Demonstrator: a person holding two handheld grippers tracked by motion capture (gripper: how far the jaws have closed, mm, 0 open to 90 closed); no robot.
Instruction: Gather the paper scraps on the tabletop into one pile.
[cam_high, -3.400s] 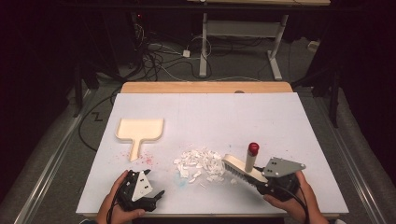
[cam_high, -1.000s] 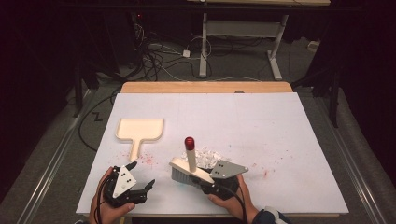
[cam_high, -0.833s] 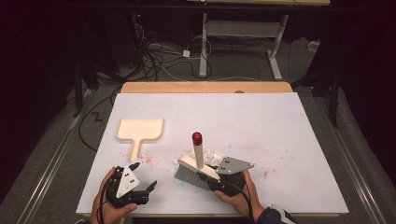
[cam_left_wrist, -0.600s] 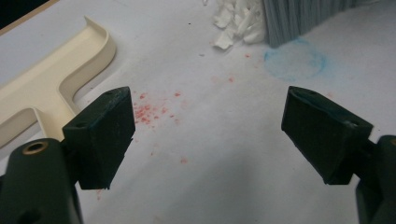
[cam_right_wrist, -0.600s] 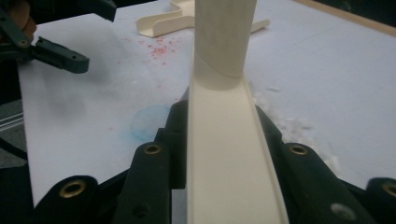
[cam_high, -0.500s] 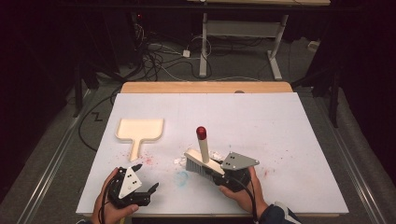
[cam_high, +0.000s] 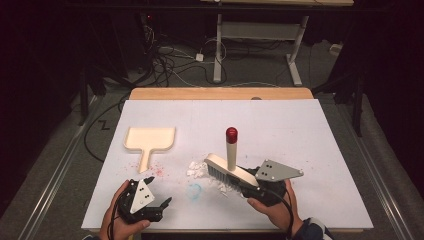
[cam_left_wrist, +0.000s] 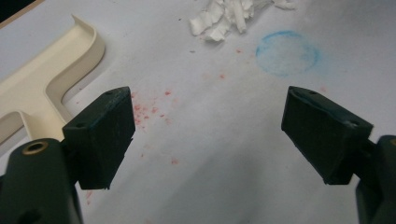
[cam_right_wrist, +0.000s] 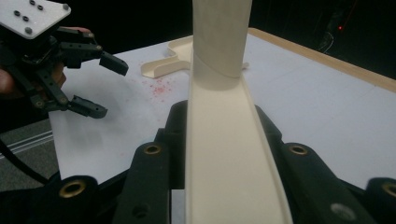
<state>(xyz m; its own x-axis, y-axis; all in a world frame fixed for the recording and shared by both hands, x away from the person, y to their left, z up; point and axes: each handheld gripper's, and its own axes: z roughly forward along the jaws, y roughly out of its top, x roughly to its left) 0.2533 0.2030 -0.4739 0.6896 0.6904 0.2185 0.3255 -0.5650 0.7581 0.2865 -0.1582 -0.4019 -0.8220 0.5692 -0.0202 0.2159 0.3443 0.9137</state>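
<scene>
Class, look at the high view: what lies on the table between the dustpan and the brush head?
In the high view, between the dustpan and the brush: white scraps against the bristles, red specks near the dustpan's handle, otherwise bare surface.

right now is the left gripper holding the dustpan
No, the left gripper is open over bare table, and the dustpan lies apart from it.

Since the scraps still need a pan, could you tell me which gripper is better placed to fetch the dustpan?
Left. The left gripper is open, empty and nearest the dustpan; the right gripper is shut on the brush at the paper scraps.
</scene>
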